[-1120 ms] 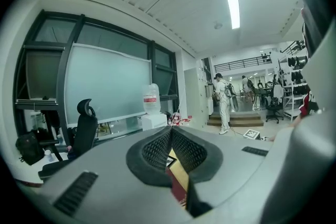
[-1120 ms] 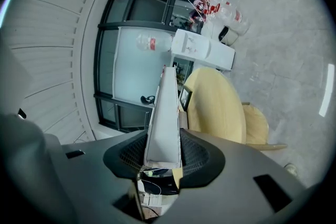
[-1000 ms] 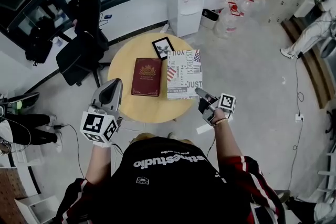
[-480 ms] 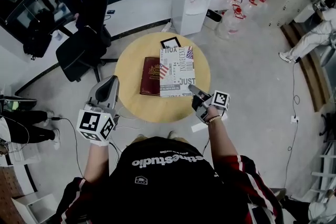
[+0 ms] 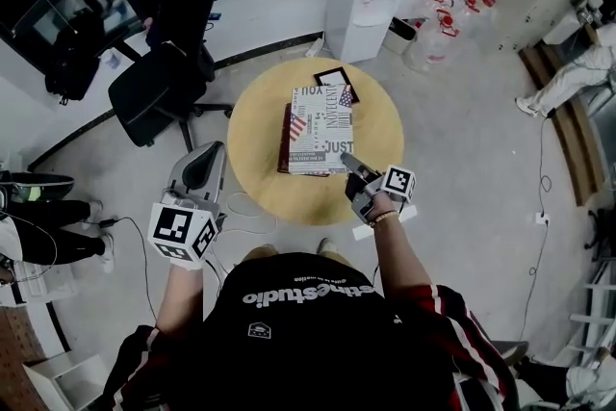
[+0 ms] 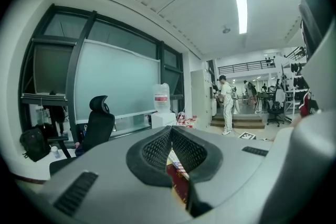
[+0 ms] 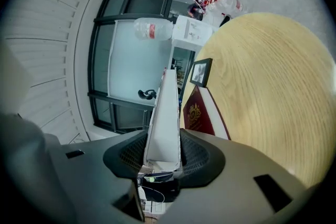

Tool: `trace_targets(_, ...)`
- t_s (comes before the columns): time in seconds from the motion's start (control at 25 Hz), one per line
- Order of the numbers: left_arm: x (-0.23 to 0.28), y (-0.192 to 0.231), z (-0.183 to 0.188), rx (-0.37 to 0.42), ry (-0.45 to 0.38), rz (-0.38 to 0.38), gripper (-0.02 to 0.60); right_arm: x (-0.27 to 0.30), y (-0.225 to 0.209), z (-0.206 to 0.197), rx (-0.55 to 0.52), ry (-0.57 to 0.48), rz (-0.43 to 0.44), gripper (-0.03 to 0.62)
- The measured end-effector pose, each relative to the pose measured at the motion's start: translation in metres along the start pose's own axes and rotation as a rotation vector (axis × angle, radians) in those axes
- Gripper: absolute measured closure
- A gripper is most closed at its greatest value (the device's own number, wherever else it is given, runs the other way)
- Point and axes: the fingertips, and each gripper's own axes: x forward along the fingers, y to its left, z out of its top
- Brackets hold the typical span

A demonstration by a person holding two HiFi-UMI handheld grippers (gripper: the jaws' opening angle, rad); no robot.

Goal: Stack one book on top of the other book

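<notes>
step: placing top book | R gripper (image 5: 345, 160) jaws clamp printed book (image 5: 320, 128) by near edge, over red book (image 5: 285, 143) on tabletop (image 5: 381, 136), mostly covering it | L gripper (image 5: 204, 154) jaws closed, empty, off tabletop | next: prob. square edges, lower flat, let go

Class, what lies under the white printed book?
The dark red book. The head view shows only its left edge; the rest is covered by the white printed book.
</notes>
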Motion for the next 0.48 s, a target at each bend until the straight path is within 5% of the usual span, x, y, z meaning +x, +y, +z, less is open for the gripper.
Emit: trace_targets(0.48, -0.027, 0.044, -0.005, 0.002, -0.01, -0.015, 0.565, 0.039, -0.027, -0.04, 0.062, -0.038, -0.063, 0.401)
